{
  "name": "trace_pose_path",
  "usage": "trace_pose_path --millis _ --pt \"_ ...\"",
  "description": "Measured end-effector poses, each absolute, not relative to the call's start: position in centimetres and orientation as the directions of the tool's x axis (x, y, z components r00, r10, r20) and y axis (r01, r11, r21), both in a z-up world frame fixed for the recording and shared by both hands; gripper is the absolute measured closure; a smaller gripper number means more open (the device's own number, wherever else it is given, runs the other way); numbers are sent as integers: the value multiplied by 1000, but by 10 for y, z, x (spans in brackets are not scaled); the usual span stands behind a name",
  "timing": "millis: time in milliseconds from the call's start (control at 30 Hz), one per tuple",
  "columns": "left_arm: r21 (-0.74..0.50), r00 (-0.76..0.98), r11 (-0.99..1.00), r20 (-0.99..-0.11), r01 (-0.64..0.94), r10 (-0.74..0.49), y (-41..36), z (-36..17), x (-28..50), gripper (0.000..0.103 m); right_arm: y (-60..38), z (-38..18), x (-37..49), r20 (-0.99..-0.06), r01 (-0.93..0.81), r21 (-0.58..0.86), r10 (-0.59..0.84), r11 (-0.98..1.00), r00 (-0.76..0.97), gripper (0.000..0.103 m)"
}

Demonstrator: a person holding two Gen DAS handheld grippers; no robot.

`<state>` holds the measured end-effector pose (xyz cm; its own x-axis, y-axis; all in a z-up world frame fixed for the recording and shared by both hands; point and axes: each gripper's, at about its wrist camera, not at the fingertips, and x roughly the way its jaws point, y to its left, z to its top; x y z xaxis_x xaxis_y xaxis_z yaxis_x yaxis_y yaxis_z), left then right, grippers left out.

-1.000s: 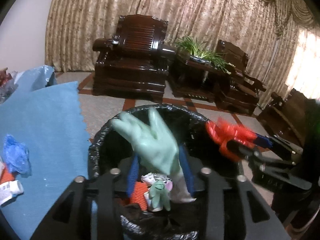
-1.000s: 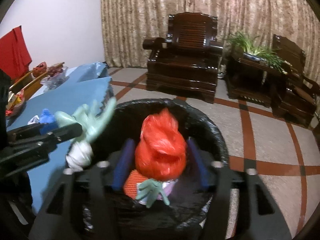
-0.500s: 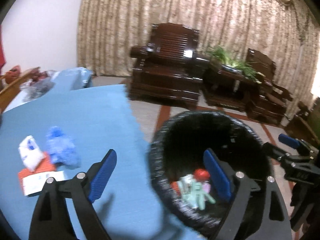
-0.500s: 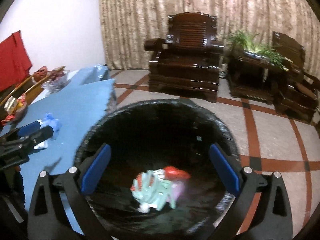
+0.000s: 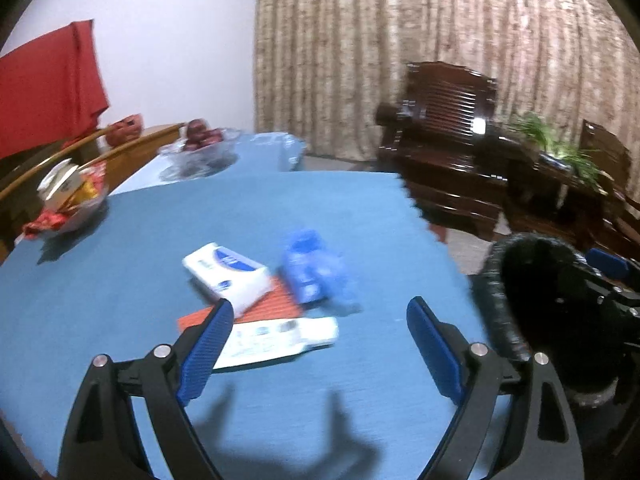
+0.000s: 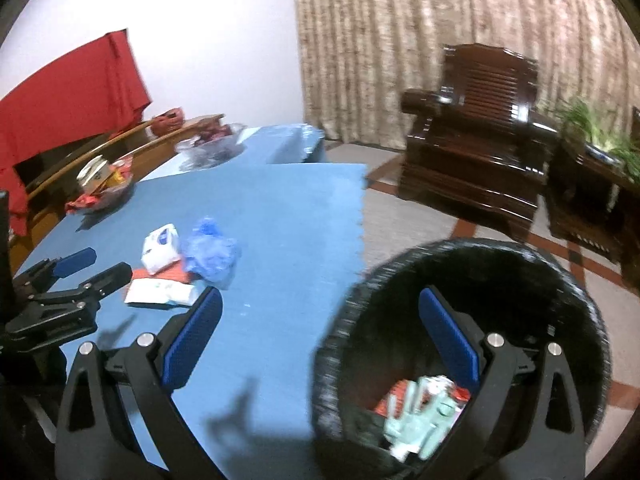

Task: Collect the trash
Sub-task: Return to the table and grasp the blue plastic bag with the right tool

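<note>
counting from the left gripper [image 5: 320, 316], we find four pieces of trash on the blue table cover [image 5: 120, 280], all lying just ahead of its fingertips: one white tissue pack [image 5: 226, 276], one crumpled blue bag [image 5: 316, 272], one flat orange-red sheet [image 5: 276, 304] under the pack and bag, and one flat white packet [image 5: 276, 340] nearest the left finger. its jaws stand wide apart and grip nothing; the trash is not between the pads.

beyond these items we count two glass bowls on the table: one bowl of wrapped snacks [image 5: 68, 204] to the far left and one bowl of dark fruit [image 5: 200, 152] farther ahead.

we see the right gripper [image 6: 320, 320] also spread wide and empty. its left finger is over the table cover; its right finger is over the mouth of one black-lined bin [image 6: 520, 264], which stands just off the table's right edge. inside the bin, below the right finger, we count one pale green glove [image 6: 416, 428] on top of red and white scraps; their number we cannot tell.

one dark wooden armchair [image 6: 480, 160] stands well beyond the bin.
</note>
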<state>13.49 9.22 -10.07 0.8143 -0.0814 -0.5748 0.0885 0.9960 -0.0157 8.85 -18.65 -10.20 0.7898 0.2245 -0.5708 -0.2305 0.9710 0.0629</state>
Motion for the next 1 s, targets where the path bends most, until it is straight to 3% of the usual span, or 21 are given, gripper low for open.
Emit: trace_pose_path --millis 500,1000 --pt "-26 785 998 -618 -63 33 167 -138 151 20 -78 -126 140 -611 -352 31 296 935 734 7" --pt "-36 750 994 -660 -103 54 197 -169 174 24 -22 -171 207 -684 -402 58 329 914 651 7"
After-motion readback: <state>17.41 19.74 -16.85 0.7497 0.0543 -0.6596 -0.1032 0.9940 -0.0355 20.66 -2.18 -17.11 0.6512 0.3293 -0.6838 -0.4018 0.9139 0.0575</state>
